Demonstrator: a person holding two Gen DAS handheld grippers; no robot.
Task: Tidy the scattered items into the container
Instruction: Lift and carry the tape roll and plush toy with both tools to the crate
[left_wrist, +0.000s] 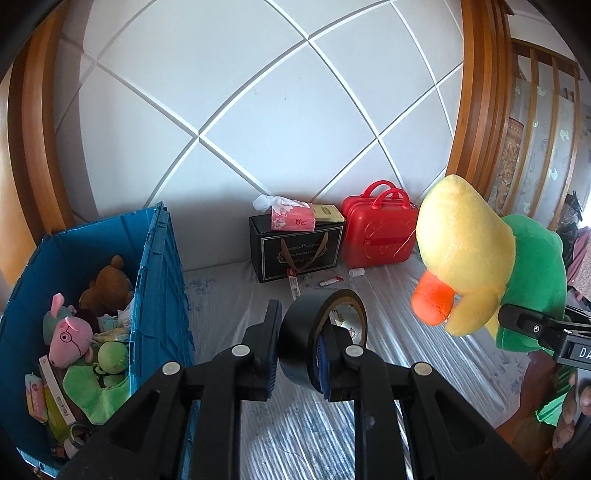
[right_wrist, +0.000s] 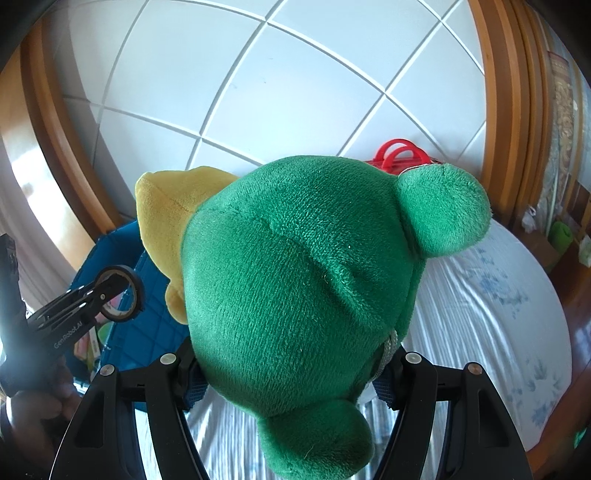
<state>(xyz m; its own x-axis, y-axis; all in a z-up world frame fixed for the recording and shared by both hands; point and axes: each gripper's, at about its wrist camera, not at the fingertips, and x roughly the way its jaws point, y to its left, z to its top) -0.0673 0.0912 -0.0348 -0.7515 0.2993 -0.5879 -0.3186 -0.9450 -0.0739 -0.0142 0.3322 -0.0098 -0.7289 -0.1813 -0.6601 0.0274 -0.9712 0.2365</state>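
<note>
My left gripper (left_wrist: 301, 350) is shut on a roll of black tape (left_wrist: 321, 339), one finger through its hole, held above the bed to the right of the blue crate (left_wrist: 162, 280). The crate holds several plush toys and packets. The tape also shows in the right wrist view (right_wrist: 122, 299), near the crate (right_wrist: 147, 317). My right gripper (right_wrist: 291, 380) is shut on a green and yellow plush duck (right_wrist: 295, 295), which fills its view. In the left wrist view the duck (left_wrist: 476, 266) hangs in the air at the right, with the right gripper's finger (left_wrist: 532, 328) on it.
A black gift box (left_wrist: 295, 251) with a pink tissue pack (left_wrist: 291, 218) on top and a red toy suitcase (left_wrist: 376, 232) stand against the white padded headboard. A small tube (left_wrist: 332, 281) and a small bottle (left_wrist: 356, 272) lie on the striped bedsheet.
</note>
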